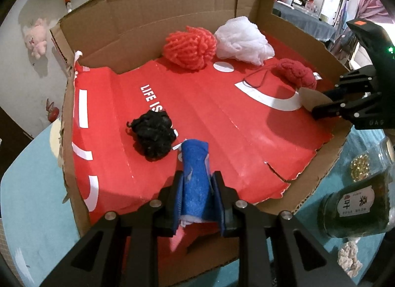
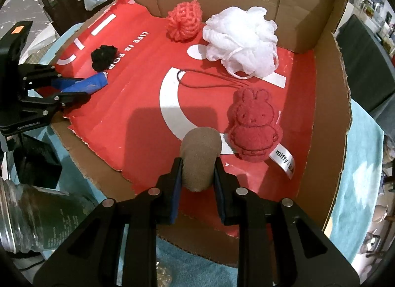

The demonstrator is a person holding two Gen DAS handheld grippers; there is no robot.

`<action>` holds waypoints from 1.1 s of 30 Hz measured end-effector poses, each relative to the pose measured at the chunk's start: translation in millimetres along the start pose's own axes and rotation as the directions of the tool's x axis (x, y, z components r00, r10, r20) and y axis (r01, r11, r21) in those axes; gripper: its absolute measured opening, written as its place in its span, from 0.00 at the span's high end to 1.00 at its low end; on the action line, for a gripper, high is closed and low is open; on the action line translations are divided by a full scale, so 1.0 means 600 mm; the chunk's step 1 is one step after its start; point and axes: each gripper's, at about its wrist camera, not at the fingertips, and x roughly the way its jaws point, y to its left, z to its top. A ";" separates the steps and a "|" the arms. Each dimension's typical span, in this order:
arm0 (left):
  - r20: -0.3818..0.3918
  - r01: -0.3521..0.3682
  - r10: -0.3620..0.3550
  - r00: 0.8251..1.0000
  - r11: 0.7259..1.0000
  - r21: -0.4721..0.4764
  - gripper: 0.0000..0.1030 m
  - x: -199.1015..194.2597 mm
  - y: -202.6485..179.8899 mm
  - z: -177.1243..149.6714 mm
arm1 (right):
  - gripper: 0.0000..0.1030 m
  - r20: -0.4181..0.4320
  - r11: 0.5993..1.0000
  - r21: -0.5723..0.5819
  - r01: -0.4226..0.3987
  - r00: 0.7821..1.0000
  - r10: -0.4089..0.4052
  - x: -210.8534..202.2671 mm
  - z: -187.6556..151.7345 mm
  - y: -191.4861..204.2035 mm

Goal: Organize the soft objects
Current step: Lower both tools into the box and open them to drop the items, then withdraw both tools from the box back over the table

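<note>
The left claw [image 1: 196,188] is clenched on a rolled blue cloth [image 1: 195,178] at the lower centre of its view, its tip just above the red liner [image 1: 222,124]. The right claw [image 2: 197,171] grasps a tan pad [image 2: 200,158], low centre, beside a red bunny plush [image 2: 254,129]. Both point steeply down into the cardboard box [image 1: 153,27]. Further back lie a black yarn ball [image 1: 153,136], an orange pom [image 1: 190,47] and a white mesh puff [image 1: 243,40]. I judge this the placing step: each claw must next release its item onto the liner, clear of neighbours.
</note>
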 end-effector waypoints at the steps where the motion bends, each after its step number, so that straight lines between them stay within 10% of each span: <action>1: 0.001 0.000 0.000 1.000 1.000 0.000 0.76 0.000 -0.002 0.000 | 0.77 -0.003 1.000 0.001 -0.003 1.000 0.003 0.000 0.000 0.000; 8: 0.005 0.017 -0.017 1.000 1.000 -0.004 0.70 0.005 0.001 0.001 | 0.69 -0.027 1.000 0.003 0.027 0.999 -0.027 0.015 0.009 0.008; 10: 0.016 0.030 -0.030 0.999 1.000 -0.009 0.59 0.000 0.003 0.002 | 0.49 -0.032 1.000 0.002 0.031 0.999 -0.031 0.018 0.011 0.012; 21: 0.189 0.062 -0.051 0.981 0.997 -0.050 0.25 -0.115 -0.018 -0.006 | 0.38 0.064 0.998 0.049 0.046 0.997 -0.049 -0.056 0.004 0.024; 33: 0.422 0.002 0.036 0.906 0.996 -0.088 0.03 -0.276 -0.090 -0.080 | 0.23 0.332 0.991 0.097 0.087 0.936 -0.114 -0.252 -0.080 0.078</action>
